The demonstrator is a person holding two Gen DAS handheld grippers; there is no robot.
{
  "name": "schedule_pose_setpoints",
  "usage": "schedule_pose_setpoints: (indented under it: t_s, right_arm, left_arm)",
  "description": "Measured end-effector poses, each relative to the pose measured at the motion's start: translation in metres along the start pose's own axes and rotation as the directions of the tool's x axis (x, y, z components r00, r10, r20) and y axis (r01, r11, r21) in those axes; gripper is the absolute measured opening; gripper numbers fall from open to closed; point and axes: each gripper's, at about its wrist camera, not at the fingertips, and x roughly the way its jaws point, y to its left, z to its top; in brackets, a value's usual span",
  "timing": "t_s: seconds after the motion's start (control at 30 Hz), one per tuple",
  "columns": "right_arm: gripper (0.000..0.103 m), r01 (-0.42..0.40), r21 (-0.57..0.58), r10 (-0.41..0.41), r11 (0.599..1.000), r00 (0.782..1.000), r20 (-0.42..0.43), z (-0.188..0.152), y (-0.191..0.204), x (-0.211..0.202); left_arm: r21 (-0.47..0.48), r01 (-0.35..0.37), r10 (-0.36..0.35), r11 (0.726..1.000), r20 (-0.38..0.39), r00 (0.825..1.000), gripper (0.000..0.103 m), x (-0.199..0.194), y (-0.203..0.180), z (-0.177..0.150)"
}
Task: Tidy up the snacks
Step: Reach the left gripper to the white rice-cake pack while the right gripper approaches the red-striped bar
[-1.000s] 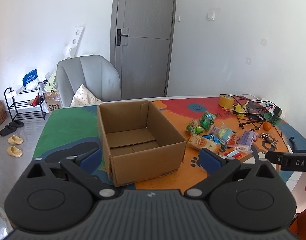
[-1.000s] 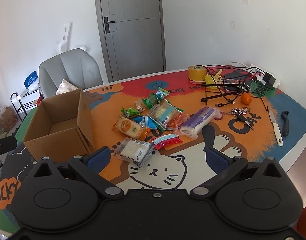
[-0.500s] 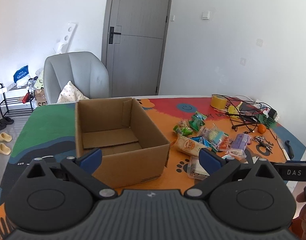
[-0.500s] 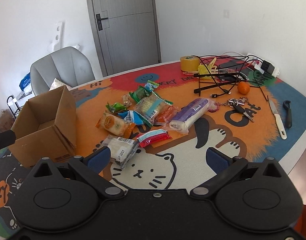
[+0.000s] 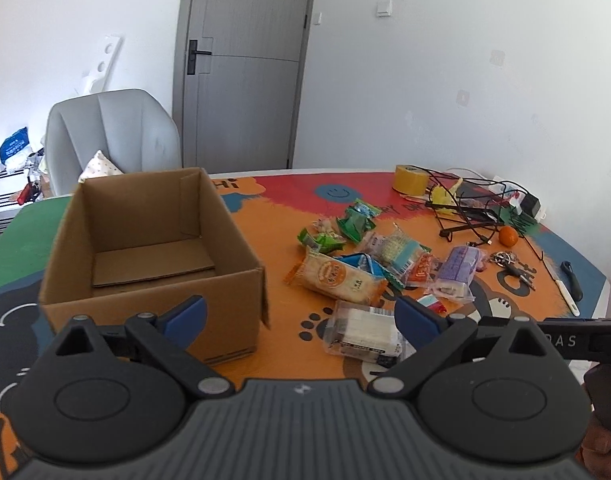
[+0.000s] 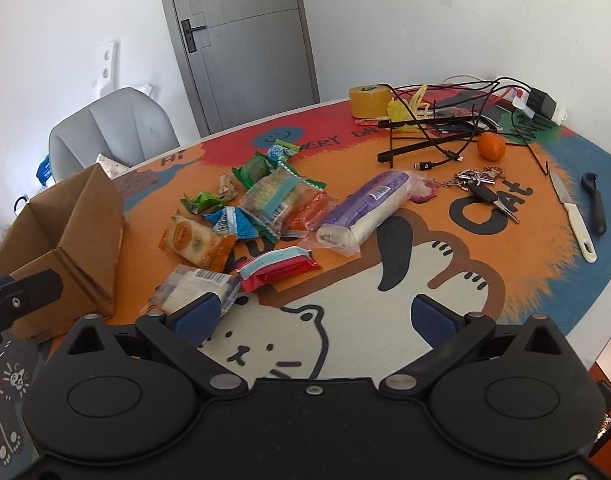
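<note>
An open, empty cardboard box (image 5: 153, 240) stands on the colourful table mat, also in the right wrist view (image 6: 65, 236). Several wrapped snacks lie in a pile to its right: an orange cracker pack (image 5: 337, 276) (image 6: 195, 242), a clear white-wafer pack (image 5: 365, 334) (image 6: 197, 286), a purple roll (image 6: 365, 208), a red-and-teal pack (image 6: 277, 270), green packets (image 6: 253, 168). My left gripper (image 5: 301, 316) is open and empty, just in front of the box and the wafer pack. My right gripper (image 6: 313, 316) is open and empty, above the mat near the wafer pack.
A yellow tape roll (image 6: 369, 102), tangled cables with a black stand (image 6: 445, 128), an orange (image 6: 491, 146), keys (image 6: 481, 184), a white knife (image 6: 573, 216) and a black tool (image 6: 595, 208) lie at the right. A grey chair (image 5: 113, 136) stands behind the table.
Both grippers have shifted right and nearer to the snack pile; the box now sits further left in both views. Both stay open and empty.
</note>
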Motion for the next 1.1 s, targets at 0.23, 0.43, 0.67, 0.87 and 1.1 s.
schedule_pose_setpoints:
  t_s: [0.23, 0.43, 0.67, 0.87, 1.1]
  right_arm:
    - [0.103, -0.016, -0.008, 0.016, 1.000, 1.000, -0.001, 0.004, -0.010, 0.016]
    - [0.103, -0.040, -0.010, 0.040, 0.999, 0.999, -0.007, 0.008, -0.015, 0.031]
    - [0.091, -0.082, -0.019, 0.081, 0.996, 0.996, -0.024, 0.011, -0.022, 0.047]
    - [0.080, -0.083, -0.034, 0.082, 0.996, 0.996, -0.041, 0.014, -0.024, 0.059]
    - [0.079, -0.090, -0.029, 0.088, 0.996, 0.995, -0.047, 0.017, -0.029, 0.069]
  left_arm:
    - [0.007, 0.029, -0.028, 1.000, -0.035, 0.999, 0.100, 0.027, -0.016, -0.004]
    - [0.005, 0.048, -0.048, 0.999, -0.076, 0.996, 0.097, 0.052, -0.025, -0.005]
    - [0.006, 0.057, -0.056, 0.998, -0.132, 0.990, 0.092, 0.078, -0.036, -0.011]
    - [-0.024, 0.041, -0.044, 0.999, -0.158, 0.986, 0.088, 0.095, -0.041, -0.016]
    - [-0.039, 0.026, -0.033, 0.999, -0.206, 0.978, 0.082, 0.110, -0.043, -0.024]
